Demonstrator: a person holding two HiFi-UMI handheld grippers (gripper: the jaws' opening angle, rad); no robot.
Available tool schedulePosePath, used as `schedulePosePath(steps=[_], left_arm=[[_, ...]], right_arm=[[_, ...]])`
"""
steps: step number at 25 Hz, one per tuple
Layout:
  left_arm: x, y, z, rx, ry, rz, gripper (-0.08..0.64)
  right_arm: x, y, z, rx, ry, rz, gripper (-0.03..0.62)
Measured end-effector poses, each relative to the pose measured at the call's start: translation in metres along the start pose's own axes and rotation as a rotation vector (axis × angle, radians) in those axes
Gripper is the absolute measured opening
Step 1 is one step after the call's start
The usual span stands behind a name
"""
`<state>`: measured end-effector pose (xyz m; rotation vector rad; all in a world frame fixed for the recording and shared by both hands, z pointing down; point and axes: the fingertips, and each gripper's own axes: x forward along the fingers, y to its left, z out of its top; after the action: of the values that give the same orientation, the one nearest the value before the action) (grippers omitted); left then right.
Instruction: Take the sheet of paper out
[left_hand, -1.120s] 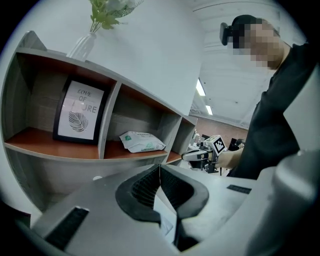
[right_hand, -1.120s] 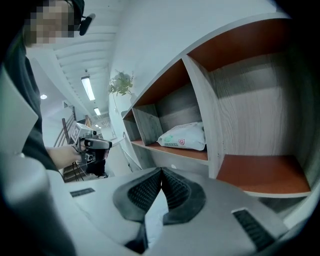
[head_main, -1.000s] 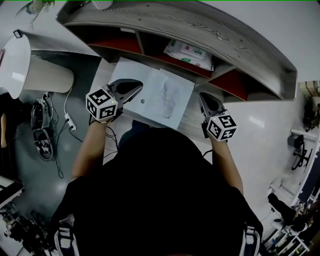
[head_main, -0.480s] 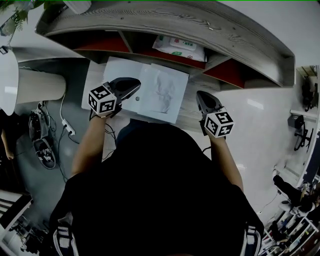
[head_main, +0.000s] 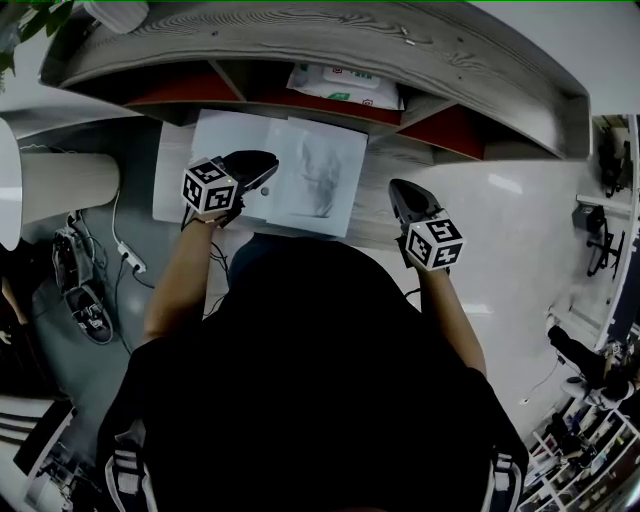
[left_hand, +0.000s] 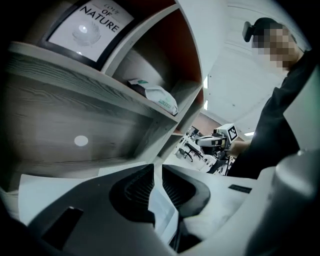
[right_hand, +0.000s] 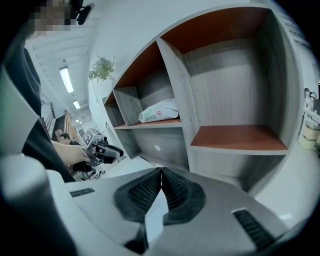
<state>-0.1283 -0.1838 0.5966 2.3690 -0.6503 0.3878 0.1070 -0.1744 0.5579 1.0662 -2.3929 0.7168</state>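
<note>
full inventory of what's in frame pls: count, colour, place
shelf unit: 1, grey wood with red-brown insides, at the back of the desk
wipes pack: 1, white with green and red print, in a middle compartment
sheet of paper: 1, white with a faint grey drawing, in front of the shelf unit
white board or sheet: 1, flat on the desk left of the paper; cannot tell which
framed print: 1, white in a dark frame, above the upper shelf board
plant: 1, green, above the shelf's left end
desk: 1, grey wood
cables: several, floor at left
left claw: 1, black jaws, shut on the paper's left edge
right claw: 1, black jaws, shut, right of the paper
</note>
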Motion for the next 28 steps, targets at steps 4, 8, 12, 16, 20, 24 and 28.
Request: schedulePosePath(steps=[4, 8, 12, 16, 20, 24, 28], left_arm=[[0.014, 0.009, -0.009, -0.029, 0.031, -0.011, 0.046], [0.03, 0.022, -0.029, -0.081, 0.056, -0.024, 0.079], [0.043, 0.029, -0.046, -0.099, 0.099, -0.027, 0.104], [0.056, 0.038, -0.064, -0.116, 0.144, -0.019, 0.141], [0.068, 0.043, -0.079, -0.148, 0.175, -0.021, 0.164], [0.08, 0.048, -0.093, -0.16, 0.21, -0.015, 0.174], [0.086, 0.058, -0.11, -0.159, 0.254, 0.012, 0.187]], right_arm=[[0.002, -0.005, -0.008, 0.014, 0.015, -0.014, 0.014], [0.006, -0.009, -0.017, 0.022, 0.031, -0.026, 0.012], [0.007, -0.011, -0.026, 0.034, 0.051, -0.031, 0.014], [0.009, -0.015, -0.037, 0.047, 0.069, -0.039, 0.012], [0.009, -0.018, -0.046, 0.06, 0.087, -0.048, 0.014], [0.008, -0.021, -0.053, 0.072, 0.109, -0.055, 0.014], [0.008, -0.023, -0.06, 0.102, 0.114, -0.054, 0.014]])
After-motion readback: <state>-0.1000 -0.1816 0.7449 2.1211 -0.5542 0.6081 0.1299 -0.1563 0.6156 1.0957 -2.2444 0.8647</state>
